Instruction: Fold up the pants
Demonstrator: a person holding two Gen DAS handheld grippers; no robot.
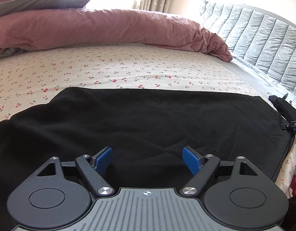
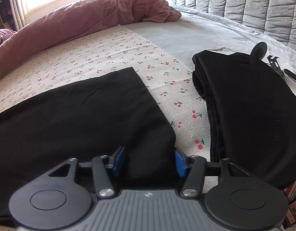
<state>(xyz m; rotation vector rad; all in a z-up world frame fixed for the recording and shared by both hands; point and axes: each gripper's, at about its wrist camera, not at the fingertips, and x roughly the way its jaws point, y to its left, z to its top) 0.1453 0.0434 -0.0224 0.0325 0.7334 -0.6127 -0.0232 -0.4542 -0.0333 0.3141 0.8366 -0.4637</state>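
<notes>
From my left wrist camera, the black pants [image 1: 140, 121] lie spread flat across the cherry-print sheet [image 1: 109, 69], filling the middle of the view from 9 o'clock to 3 o'clock. My left gripper [image 1: 147, 160] sits at 6 o'clock over the near edge of the cloth, its blue pads [image 1: 103, 158] spread wide with nothing between them but fabric lying below. A pink duvet [image 1: 109, 28] is bunched along 12 o'clock, a quilted grey headboard [image 1: 253, 34] rises at 2 o'clock, and part of a black device [image 1: 282, 111] peeks in at 3 o'clock.

On the right wrist camera, the pants' end [image 2: 90, 111] reaches toward 12 o'clock and stops at a straight hem. My right gripper [image 2: 148, 161] is released too, straddling the near corner of the cloth (the right pad sits just at the fabric's edge). At 3 o'clock a second black garment [image 2: 250, 105], already folded, rests apart from the pants, partly on the pale blue sheet [image 2: 186, 36].
</notes>
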